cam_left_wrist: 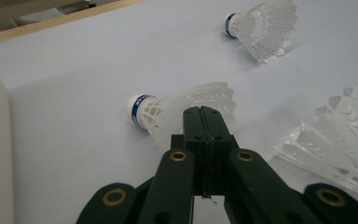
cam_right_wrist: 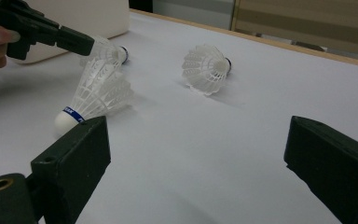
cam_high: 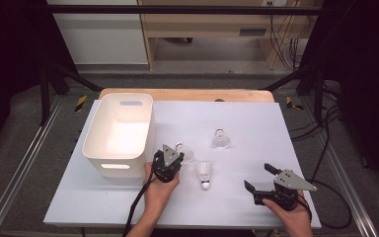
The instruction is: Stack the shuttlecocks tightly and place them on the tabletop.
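Left gripper view showed my left hand-held gripper [cam_left_wrist: 204, 112] pressed together on the feather skirt of a shuttlecock [cam_left_wrist: 168, 114] lying on the desk [cam_left_wrist: 74, 116], beside the white bin [cam_high: 118, 131]. My right hand-held gripper [cam_high: 261, 178] hung spread, well apart.

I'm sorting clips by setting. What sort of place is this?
Probably a lab or workshop recording station: a white tabletop ringed by a black frame, loose cables on the floor, and wooden furniture behind.

Left gripper [cam_left_wrist: 204, 112] jaws pinch shuttlecock [cam_left_wrist: 177, 112] feathers.
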A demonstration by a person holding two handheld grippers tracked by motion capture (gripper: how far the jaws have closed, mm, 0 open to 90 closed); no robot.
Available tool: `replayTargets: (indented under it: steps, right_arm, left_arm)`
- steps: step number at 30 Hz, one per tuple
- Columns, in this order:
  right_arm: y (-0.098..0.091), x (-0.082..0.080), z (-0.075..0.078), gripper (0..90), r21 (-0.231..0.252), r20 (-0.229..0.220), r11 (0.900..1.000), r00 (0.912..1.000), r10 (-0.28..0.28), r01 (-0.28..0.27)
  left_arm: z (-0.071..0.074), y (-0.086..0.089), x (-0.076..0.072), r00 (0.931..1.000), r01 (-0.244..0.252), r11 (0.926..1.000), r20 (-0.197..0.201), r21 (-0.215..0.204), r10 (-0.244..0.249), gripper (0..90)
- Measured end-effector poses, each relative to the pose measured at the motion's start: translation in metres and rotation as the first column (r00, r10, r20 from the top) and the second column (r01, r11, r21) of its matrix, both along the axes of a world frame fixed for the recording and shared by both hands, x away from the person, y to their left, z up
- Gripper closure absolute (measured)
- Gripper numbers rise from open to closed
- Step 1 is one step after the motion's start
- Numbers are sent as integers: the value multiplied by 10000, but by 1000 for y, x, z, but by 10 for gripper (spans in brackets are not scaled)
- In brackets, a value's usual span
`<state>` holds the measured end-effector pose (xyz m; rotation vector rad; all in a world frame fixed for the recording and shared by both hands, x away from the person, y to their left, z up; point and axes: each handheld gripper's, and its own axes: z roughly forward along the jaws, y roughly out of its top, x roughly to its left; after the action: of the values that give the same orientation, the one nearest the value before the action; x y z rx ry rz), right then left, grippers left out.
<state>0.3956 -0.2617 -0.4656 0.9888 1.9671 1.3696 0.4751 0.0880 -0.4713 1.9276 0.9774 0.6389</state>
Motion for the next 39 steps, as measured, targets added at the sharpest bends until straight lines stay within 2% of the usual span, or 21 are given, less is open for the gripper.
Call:
replayTargets:
  steps: [8, 13, 26, 34, 39]
  right_arm:
    - [-1, 0, 0, 73, 30, 23, 10000, 10000, -9, 9]
    - [-2, 0, 0, 73, 55, 7, 10000, 10000, -6, 6]
    - [-6, 1, -1, 74, 137, -109, 9999, 9999, -56, 57]
    - [-7, 1, -2, 74, 124, -108, 9999, 9999, -34, 35]
    - [-7, 1, -2, 74, 144, -124, 9999, 9999, -16, 17]
  left_arm:
    - [1, -11, 10, 9998, 211, 9997, 1, -115, -211, 900]
    - [7, -23, 21, 9992, 401, 9990, -19, -178, -402, 900]
    - [12, -45, 45, 9975, 685, 9975, -157, -177, -688, 900]
    - [16, -53, 58, 9968, 709, 9974, -371, -129, -713, 900]
    - [15, -53, 63, 9961, 643, 9975, -589, -302, -660, 900]
